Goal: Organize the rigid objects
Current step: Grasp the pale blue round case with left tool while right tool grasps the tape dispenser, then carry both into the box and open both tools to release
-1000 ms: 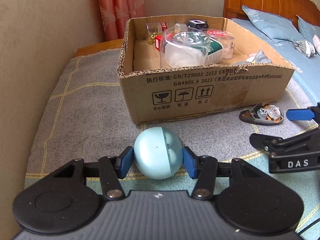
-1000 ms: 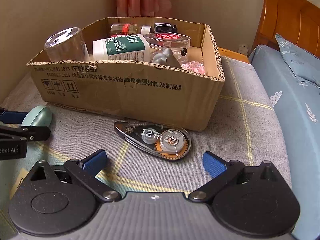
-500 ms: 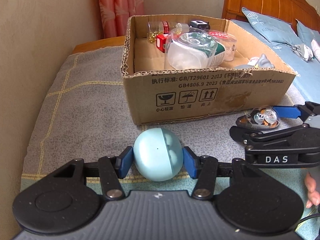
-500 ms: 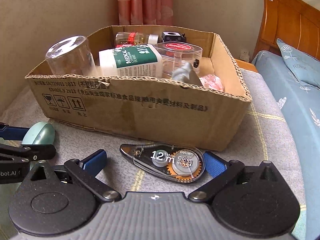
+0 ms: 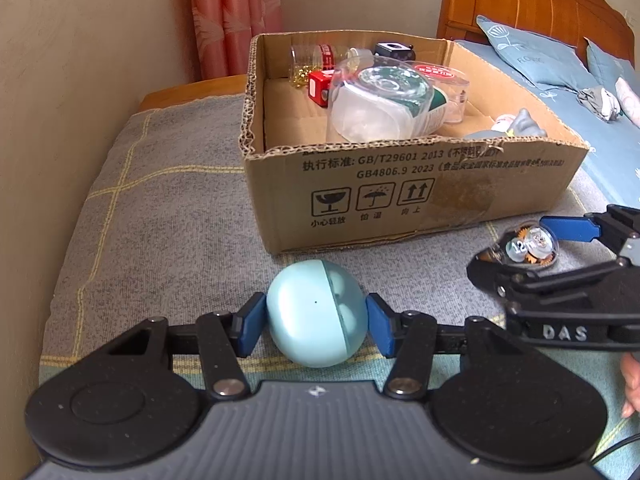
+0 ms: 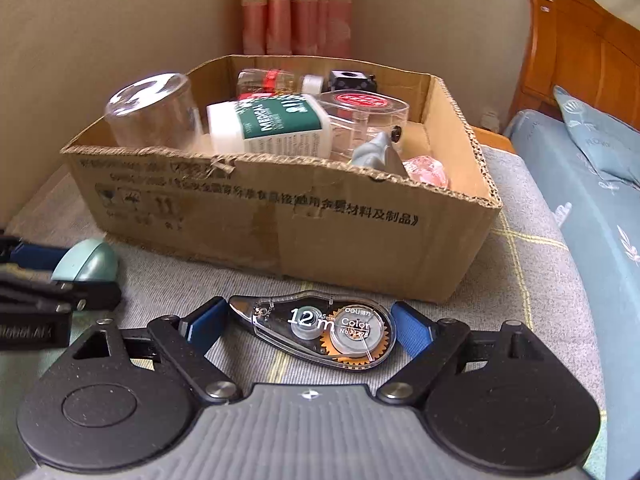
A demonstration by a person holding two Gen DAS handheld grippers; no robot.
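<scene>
A pale blue egg-shaped case (image 5: 308,312) sits between the blue pads of my left gripper (image 5: 316,328), which is shut on it, low over the grey blanket. The case (image 6: 86,266) also shows at the left of the right wrist view. A clear correction tape dispenser (image 6: 320,328) marked "12 m" lies on the blanket in front of the cardboard box (image 6: 280,220). My right gripper (image 6: 312,316) straddles it lengthwise. Its jaws are closing, with the pads close beside the dispenser's two ends. From the left wrist view the dispenser (image 5: 528,246) appears between the right gripper's fingers (image 5: 568,228).
The open box (image 5: 400,200) holds a clear glass (image 6: 152,116), a white and green bottle (image 6: 272,124), a clear tape dispenser (image 6: 368,112), a small jar and a grey figurine. A wall runs along the left, a blue bed (image 6: 592,208) and wooden headboard on the right.
My right gripper has moved forward around the correction tape and its jaws have narrowed onto it. My left gripper has kept its hold on the blue case in place.
</scene>
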